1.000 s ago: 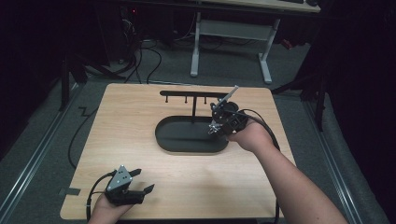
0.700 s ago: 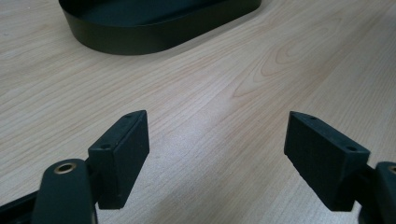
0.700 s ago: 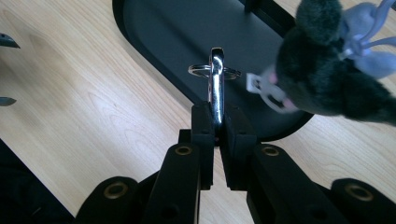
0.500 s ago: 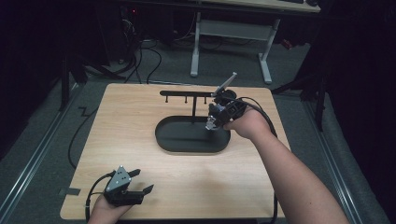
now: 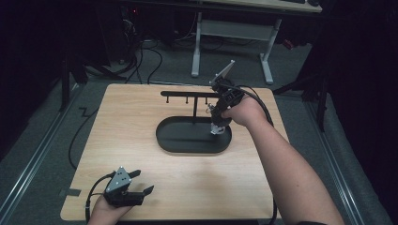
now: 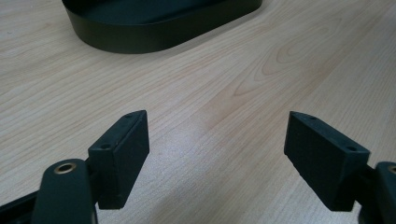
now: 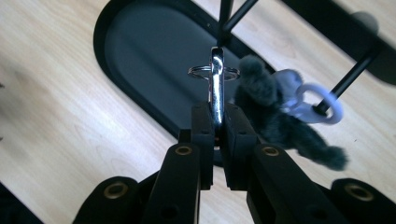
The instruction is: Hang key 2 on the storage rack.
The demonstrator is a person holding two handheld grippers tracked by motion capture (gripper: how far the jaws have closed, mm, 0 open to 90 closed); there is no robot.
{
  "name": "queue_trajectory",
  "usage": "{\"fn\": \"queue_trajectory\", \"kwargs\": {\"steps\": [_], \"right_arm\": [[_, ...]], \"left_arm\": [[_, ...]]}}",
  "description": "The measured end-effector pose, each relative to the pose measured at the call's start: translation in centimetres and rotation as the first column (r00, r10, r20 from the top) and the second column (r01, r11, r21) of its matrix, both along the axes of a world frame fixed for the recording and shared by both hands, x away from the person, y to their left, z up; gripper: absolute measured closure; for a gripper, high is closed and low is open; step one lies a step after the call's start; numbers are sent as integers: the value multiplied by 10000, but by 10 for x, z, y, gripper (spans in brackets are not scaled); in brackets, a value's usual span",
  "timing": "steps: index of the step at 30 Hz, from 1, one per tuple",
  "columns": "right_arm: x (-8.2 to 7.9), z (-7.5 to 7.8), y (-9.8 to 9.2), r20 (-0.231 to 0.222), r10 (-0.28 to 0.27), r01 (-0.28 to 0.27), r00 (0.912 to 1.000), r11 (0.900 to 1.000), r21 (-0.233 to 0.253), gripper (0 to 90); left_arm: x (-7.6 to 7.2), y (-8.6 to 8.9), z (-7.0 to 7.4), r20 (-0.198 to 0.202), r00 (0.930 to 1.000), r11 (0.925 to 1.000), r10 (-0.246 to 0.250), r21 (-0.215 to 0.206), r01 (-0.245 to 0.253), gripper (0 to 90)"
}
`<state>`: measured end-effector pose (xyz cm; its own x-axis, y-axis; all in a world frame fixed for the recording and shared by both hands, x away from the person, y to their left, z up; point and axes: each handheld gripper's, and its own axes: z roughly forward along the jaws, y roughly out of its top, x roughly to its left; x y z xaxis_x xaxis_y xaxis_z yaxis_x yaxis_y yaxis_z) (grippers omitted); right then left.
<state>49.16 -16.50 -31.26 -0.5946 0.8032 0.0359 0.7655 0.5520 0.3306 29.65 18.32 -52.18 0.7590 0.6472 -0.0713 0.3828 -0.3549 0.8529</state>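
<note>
On the wooden table point(image 5: 141, 122), you're pinching the clasp point(image 7: 216, 88) in the right gripper point(image 7: 215, 122); keep steering its ring point(image 7: 200, 71) toward the rack point(image 5: 187, 93) at 12 o'clock, left gripper point(image 6: 215, 154) gaping idle

table point(image 5: 141, 117): pale wood grain
tray point(image 5: 173, 140): black
clip point(image 7: 216, 88): shiny silver
fuzzy charm point(image 7: 271, 116): dark green
ring point(image 7: 322, 105): white

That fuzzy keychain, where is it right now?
The fuzzy keychain hangs from a silver clip pinched in the right tool, above the right end of the black oval tray and beside the hook rack.
</note>
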Motion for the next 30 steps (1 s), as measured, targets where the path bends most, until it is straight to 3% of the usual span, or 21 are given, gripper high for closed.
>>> {"fn": "queue_trajectory", "kwargs": {"steps": [11, 14, 16, 21, 30], "right_arm": [[15, 5, 8, 393, -341, 340, 9986, 9994, 38, 852], [19, 0, 5, 553, -448, 464, 9975, 9985, -283, 852], [18, -7, 2, 380, -408, 426, 9984, 9979, -480, 852], [12, -19, -1, 231, -379, 387, 9990, 9987, -334, 852], [6, 0, 5, 638, -252, 253, 9976, 9997, 5, 852]], "left_arm": [[0, 1, 0, 5, 10000, 10000, -27, -8, 27, 228], [1, 0, 0, 4, 10000, 10000, -44, 18, 44, 228], [1, 0, -1, -8, 10000, 10000, -51, 25, 51, 228], [0, -1, -1, -11, 10000, 9999, -94, 89, 94, 228], [0, -3, -1, -78, 9998, 9997, -160, 163, 162, 228]]}}
